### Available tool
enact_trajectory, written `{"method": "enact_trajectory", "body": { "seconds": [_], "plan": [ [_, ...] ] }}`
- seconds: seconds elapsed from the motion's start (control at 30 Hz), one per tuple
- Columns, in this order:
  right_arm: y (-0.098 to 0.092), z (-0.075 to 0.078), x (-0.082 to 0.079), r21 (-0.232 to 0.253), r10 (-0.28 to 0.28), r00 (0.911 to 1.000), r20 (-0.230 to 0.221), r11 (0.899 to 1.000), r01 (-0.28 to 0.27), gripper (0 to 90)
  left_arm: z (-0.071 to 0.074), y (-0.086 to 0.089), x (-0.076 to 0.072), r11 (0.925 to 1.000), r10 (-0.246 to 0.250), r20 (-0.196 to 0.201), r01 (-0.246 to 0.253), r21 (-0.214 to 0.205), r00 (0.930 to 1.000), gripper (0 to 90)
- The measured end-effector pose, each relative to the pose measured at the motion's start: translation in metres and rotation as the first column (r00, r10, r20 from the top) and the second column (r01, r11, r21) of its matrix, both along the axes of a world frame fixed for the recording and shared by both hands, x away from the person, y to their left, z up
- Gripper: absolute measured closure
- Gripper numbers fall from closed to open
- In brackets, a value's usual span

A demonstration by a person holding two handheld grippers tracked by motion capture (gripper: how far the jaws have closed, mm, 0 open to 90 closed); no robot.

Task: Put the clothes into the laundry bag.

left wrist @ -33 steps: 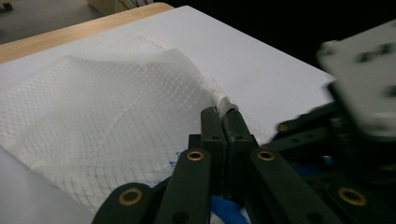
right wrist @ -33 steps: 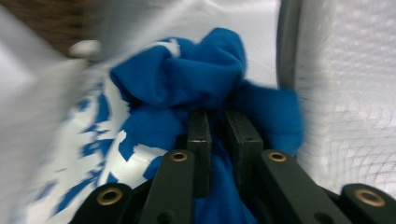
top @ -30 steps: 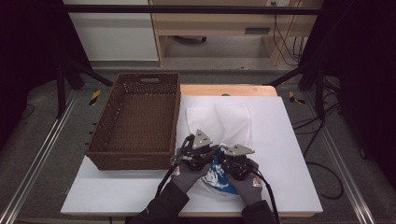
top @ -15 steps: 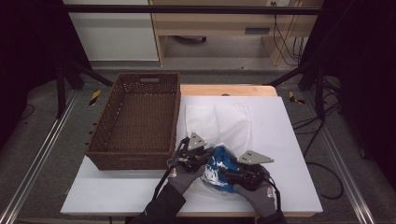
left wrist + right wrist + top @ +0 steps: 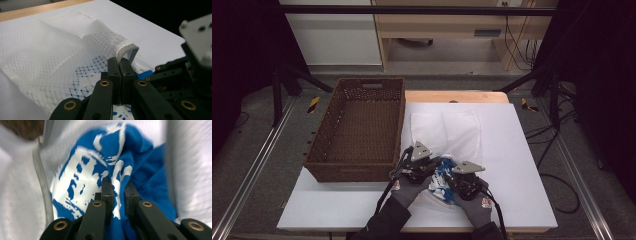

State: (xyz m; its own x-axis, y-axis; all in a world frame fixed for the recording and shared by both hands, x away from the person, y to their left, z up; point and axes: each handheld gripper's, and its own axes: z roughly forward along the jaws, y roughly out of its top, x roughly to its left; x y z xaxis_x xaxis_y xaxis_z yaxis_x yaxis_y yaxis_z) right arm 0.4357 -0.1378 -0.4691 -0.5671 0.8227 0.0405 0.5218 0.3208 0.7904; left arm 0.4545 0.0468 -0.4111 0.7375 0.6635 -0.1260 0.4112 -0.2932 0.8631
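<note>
A white mesh bag (image 5: 452,130) lies on the white table (image 5: 522,150), its near end open towards me. A blue garment with white print (image 5: 442,174) sits in that opening. My left gripper (image 5: 436,163) is shut on the bag's grey-edged hem (image 5: 127,51) and holds it raised; blue cloth shows through the mesh (image 5: 85,72). My right gripper (image 5: 448,183) comes in from the right. Its jaws have just been closing, and its gripper (image 5: 118,183) now pinches a fold of the blue garment (image 5: 100,157) between them. Mesh (image 5: 190,157) flanks the garment.
A brown wicker basket (image 5: 354,167) stands left of the bag, close beside my left hand, with nothing in it. Bare white tabletop lies to the right and along the near edge. A wooden board (image 5: 457,96) lies behind the table.
The right gripper swung out to the right with its jaws apart, then came back left and closed on the blue garment. The left gripper kept still on the bag's hem.
</note>
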Motion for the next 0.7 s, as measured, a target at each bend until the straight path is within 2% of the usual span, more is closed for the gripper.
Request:
{"method": "enact_trajectory", "body": {
  "seconds": [0.07, 0.13, 0.23, 0.33, 0.43, 0.57, 0.7],
  "plan": [
    [-0.002, 0.008, 0.002, 0.038, -0.028, 0.9987, 0.044, 0.999, 0.026, 83.0, 0.002, 0.000, -0.003, 0.9998, -0.013, 0.002, 0.013, -0.017, 0.9999, 88.9],
    [-0.002, 0.014, 0.007, 0.046, -0.058, 0.9962, 0.065, 0.997, 0.055, 82.7, 0.005, -0.002, -0.008, 0.9995, -0.026, 0.016, 0.026, -0.016, 0.9995, 88.9],
    [0.004, 0.010, 0.019, -0.002, -0.109, 0.9919, 0.067, 0.994, 0.109, 80.5, 0.005, -0.005, -0.011, 0.9995, -0.033, 0.022, 0.033, -0.001, 0.9992, 88.9],
    [0.006, -0.002, 0.029, -0.041, -0.135, 0.9903, 0.034, 0.990, 0.136, 74.6, -0.001, -0.005, -0.010, 0.9995, -0.031, 0.006, 0.031, 0.007, 0.9995, 88.9],
    [0.006, -0.002, 0.029, -0.054, -0.110, 0.9933, 0.036, 0.992, 0.112, 65.5, -0.007, -0.002, -0.007, 0.9998, -0.019, -0.009, 0.019, 0.003, 0.9998, 88.9],
    [-0.003, 0.012, 0.016, 0.028, -0.050, 0.9984, 0.026, 0.998, 0.049, 54.2, -0.011, 0.002, -0.002, 1.0000, -0.001, -0.017, 0.001, 0.006, 0.9999, 88.9],
    [-0.018, 0.027, -0.002, 0.075, 0.013, 0.9980, 0.062, 0.997, -0.018, 43.7, -0.011, 0.004, 0.000, 1.0000, 0.007, -0.018, -0.007, 0.004, 0.9998, 88.9]
  ]
}}
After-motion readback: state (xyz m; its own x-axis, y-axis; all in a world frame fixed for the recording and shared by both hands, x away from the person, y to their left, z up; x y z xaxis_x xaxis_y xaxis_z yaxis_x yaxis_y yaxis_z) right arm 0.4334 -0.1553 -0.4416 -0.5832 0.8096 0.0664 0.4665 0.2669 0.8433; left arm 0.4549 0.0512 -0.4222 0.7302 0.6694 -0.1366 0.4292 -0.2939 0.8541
